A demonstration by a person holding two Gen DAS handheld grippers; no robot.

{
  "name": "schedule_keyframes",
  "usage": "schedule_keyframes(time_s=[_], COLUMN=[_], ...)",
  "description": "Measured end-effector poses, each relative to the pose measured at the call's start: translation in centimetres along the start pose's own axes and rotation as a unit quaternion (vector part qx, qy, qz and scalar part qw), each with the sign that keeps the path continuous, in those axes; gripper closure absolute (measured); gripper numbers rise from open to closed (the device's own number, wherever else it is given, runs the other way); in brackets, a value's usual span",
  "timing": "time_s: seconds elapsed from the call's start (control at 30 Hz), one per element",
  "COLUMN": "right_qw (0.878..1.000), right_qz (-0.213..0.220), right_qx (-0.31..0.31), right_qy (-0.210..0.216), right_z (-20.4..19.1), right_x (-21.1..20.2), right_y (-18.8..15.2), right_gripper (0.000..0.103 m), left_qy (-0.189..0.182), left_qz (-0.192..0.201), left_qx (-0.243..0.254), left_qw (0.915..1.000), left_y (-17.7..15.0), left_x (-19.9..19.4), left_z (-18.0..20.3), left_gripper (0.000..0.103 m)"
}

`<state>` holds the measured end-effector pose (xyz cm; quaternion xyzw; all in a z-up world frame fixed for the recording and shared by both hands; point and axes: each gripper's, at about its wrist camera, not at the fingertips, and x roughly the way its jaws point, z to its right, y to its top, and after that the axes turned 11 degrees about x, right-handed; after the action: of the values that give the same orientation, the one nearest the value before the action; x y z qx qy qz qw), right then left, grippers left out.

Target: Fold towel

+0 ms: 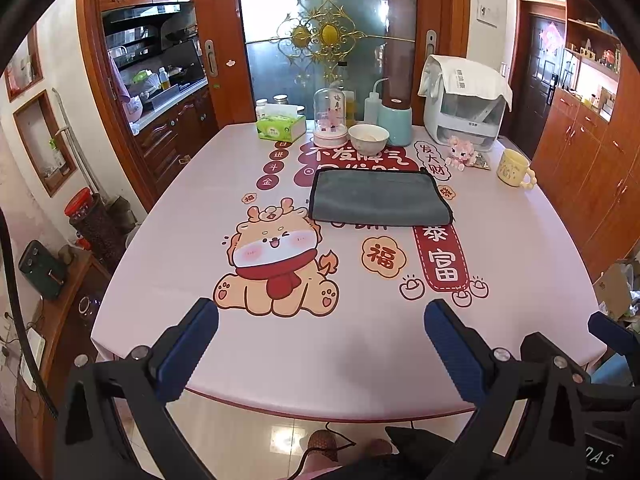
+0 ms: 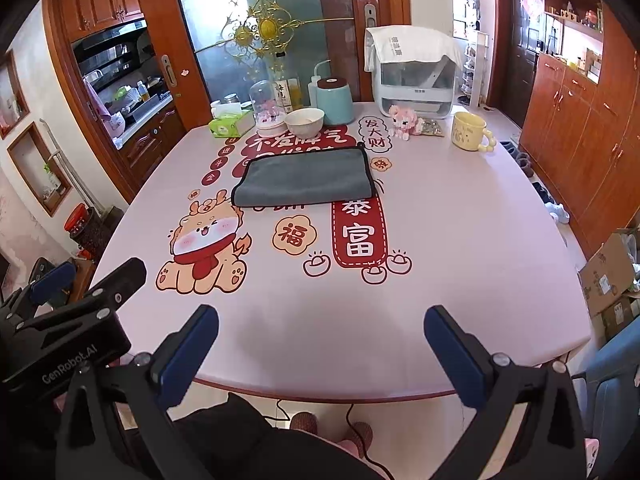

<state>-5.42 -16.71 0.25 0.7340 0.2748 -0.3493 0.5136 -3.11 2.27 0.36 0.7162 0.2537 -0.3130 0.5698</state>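
A grey towel with a dark edge lies flat, folded into a rectangle, on the far middle of the pink table; it also shows in the right wrist view. My left gripper is open and empty, held above the table's near edge, well short of the towel. My right gripper is open and empty too, beside the left one at the near edge. The left gripper's body shows at the lower left of the right wrist view.
Behind the towel stand a green tissue box, a glass dome, a white bowl, a teal jar, a white appliance, a pink toy and a yellow mug. Cabinets line the right wall.
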Motion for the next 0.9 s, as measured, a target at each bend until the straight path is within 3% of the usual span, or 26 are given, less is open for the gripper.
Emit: schedule_keyframes(time_s=[0.9], right_qw=[1.000], right_qz=[-0.011], right_qx=[0.008], right_qy=[0.001], right_z=[0.28], right_x=[0.84], right_y=[-0.11], right_gripper=[0.000], left_qy=[0.001], left_qz=[-0.001], left_qx=[0.002], left_qw=[1.0000], left_y=[-0.04], left_x=[0.48], left_z=[0.15], left_gripper=[0.001])
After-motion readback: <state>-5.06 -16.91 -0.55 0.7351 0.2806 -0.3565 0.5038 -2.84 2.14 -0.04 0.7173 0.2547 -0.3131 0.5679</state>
